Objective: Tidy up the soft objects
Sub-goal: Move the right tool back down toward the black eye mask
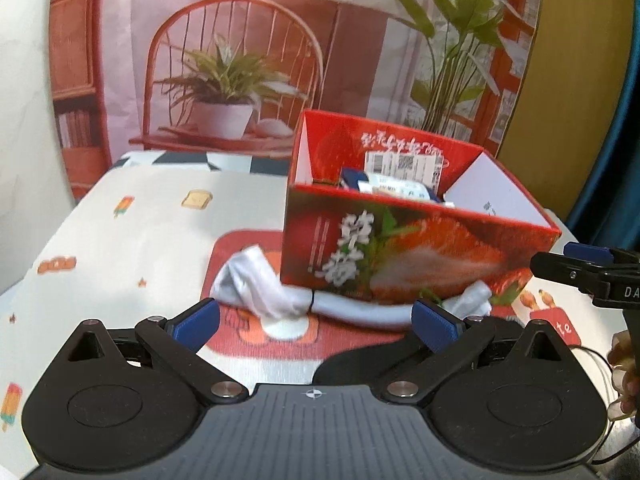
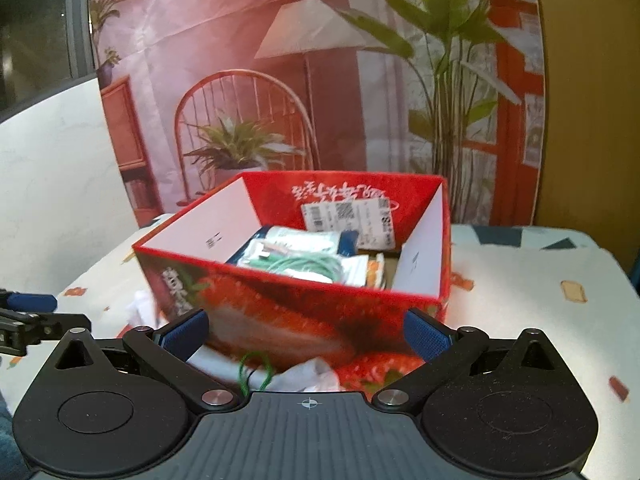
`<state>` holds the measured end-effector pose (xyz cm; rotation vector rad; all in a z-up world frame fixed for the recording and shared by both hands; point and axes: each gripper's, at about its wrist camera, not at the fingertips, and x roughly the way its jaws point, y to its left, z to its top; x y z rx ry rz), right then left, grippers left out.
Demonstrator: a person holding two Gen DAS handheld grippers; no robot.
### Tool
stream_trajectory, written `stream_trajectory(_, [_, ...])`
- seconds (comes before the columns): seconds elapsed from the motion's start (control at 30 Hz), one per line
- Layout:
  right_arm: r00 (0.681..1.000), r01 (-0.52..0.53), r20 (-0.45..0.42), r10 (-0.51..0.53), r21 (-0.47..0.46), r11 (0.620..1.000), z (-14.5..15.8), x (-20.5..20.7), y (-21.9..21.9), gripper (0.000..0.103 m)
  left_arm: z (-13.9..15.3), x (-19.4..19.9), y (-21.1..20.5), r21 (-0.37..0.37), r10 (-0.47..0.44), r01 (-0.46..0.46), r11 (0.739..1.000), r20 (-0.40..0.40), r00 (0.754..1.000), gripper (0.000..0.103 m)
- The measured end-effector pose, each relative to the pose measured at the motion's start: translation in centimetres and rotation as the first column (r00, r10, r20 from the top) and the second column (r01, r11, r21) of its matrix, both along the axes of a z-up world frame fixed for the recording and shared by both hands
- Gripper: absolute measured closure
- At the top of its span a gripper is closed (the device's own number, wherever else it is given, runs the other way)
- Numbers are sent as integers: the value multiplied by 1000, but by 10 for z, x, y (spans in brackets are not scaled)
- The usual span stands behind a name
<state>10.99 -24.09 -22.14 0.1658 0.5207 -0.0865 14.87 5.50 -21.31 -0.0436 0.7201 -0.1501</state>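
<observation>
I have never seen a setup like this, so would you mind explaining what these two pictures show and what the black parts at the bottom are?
Each picture comes from a camera mounted on a hand-held gripper, looking forward along its two blue-padded fingers. The black parts are the left gripper and right gripper; both are open and hold nothing. On the patterned tablecloth stands a red strawberry box with packets inside. In front of it lies a white cloth bundle, not yet packed.
</observation>
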Motion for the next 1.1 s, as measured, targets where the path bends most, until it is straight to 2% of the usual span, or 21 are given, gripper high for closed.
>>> stream_trajectory(0.3, [999,-7,-40,6,-19,1000,-17,-16,7,0,-12,-13,2,-13,9,-10,1000,-45,999,0])
stream_trajectory(0.6, [997,-34,-73,35,22,999,-31,-26,9,0,-20,-16,-6,-22,-19,17,1000,-77,997,3])
stream_trajectory(0.67, [997,-33,-73,35,20,999,-34,-28,10,0,-23,-16,-7,-27,-23,20,999,-88,996,5])
stream_trajectory(0.77, [995,-36,-95,37,9,999,-40,-28,11,0,-30,-15,-6,-41,-24,19,999,-114,993,20])
stream_trajectory(0.93, [993,-34,-115,37,30,999,-48,-28,8,2,-37,-13,-7,-63,-40,31,998,-136,990,24])
stream_trajectory(1.1, [990,-53,-132,57,36,998,-52,-28,11,12,-43,-12,-12,-77,-67,56,995,-158,985,30])
